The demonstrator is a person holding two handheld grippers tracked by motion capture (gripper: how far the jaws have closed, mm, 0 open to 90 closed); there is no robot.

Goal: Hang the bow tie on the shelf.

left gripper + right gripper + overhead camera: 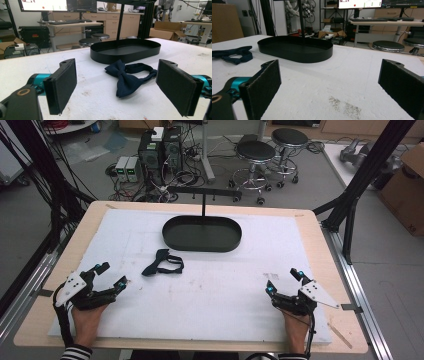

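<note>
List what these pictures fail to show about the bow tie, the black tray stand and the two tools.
- Bow tie: its strap clasp is too small to tell in the high view; in the right gripper view the left edge cuts it off.
- Black tray: the top bar of its stand runs out of both gripper views at the upper edge.
- Left tool and right tool: hands hide the grips from above.

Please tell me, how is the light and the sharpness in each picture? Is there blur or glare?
High view: even light, soft shadows, bow tie small but clear. Left gripper view: bow tie sharp, open jaws near the lens slightly soft, monitor glaring. Right gripper view: black tray clear, its inside dark, no motion blur.
</note>
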